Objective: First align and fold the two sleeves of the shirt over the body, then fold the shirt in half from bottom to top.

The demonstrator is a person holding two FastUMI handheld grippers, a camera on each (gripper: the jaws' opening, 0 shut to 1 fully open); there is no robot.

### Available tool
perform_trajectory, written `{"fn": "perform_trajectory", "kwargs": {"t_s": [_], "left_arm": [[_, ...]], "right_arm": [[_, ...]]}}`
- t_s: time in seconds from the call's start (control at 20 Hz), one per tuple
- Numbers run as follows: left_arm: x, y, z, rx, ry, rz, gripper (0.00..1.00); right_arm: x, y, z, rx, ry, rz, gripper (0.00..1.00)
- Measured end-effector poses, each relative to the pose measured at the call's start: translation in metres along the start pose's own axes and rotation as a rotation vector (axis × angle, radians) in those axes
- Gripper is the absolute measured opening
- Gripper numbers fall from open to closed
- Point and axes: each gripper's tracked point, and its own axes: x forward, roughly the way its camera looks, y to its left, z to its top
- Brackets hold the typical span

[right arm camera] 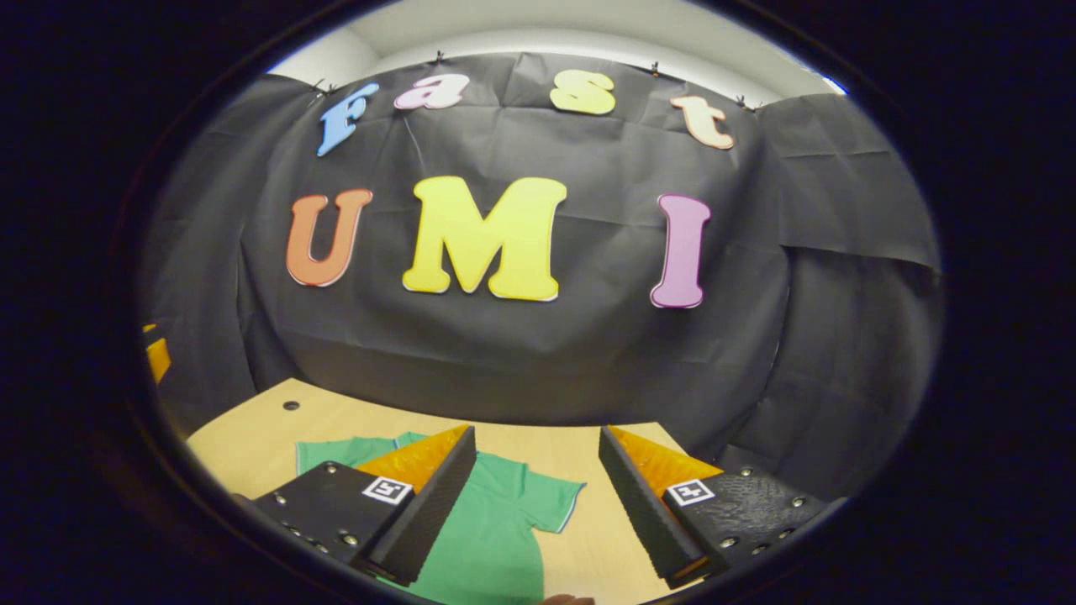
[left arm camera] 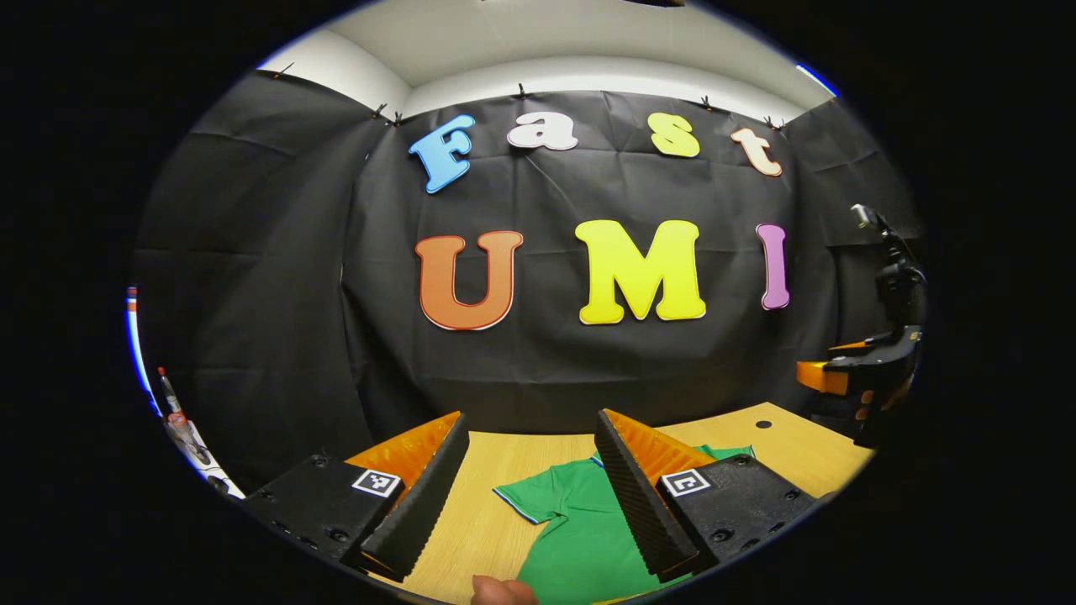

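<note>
- The left claw (left arm camera: 530, 496) in the left gripper view has two wedge-shaped fingers (left arm camera: 420, 504) with ribbed inner faces.
- Each finger sits on a dark, flat block studded with small round screws (left arm camera: 720, 534).
- A small square black-and-white marker (left arm camera: 376, 482) is stuck on top of each block, near the finger's base.
- The right claw (right arm camera: 538, 504) in the right gripper view is built the same: ribbed wedge fingers (right arm camera: 424, 512), dark screwed blocks, and a square marker (right arm camera: 690, 491) on each.
- The right-hand block there has a pebbled, textured top (right arm camera: 748, 496).
- The other claw (left arm camera: 866, 378), seen far off at the right edge of the left gripper view, carries a dark upright mount above its body.
</note>
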Motion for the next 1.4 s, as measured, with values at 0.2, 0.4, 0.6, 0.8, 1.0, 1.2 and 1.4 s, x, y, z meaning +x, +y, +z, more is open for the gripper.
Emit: {"fn": "perform_trajectory", "kwargs": {"t_s": [0.2,0.4,0.6,0.8,1.0,1.2,1.4], "left_arm": [[0.015,-0.007,-0.014,0.003,0.042,-0.012,0.97],[0.025,-0.019,-0.026,-0.011,0.082,-0.034,0.97],[0.037,-0.033,-0.037,-0.002,0.123,-0.062,0.97],[0.045,-0.04,-0.037,0.031,0.13,-0.073,0.97],[0.051,-0.046,-0.035,0.061,0.125,-0.083,0.96],[0.052,-0.051,-0.037,0.066,0.135,-0.089,0.96],[0.052,-0.055,-0.039,0.056,0.143,-0.095,0.97]], "right_arm": [[0.088,-0.016,-0.048,0.034,0.16,0.023,0.94],[0.165,-0.041,-0.12,0.057,0.32,-0.024,0.94],[0.211,-0.045,-0.192,0.045,0.452,-0.033,0.95],[0.232,-0.054,-0.233,0.046,0.521,-0.064,0.95],[0.249,-0.06,-0.253,0.075,0.561,-0.085,0.94],[0.255,-0.056,-0.259,0.084,0.567,-0.069,0.98],[0.248,-0.05,-0.262,0.151,0.605,-0.064,0.39]]}}
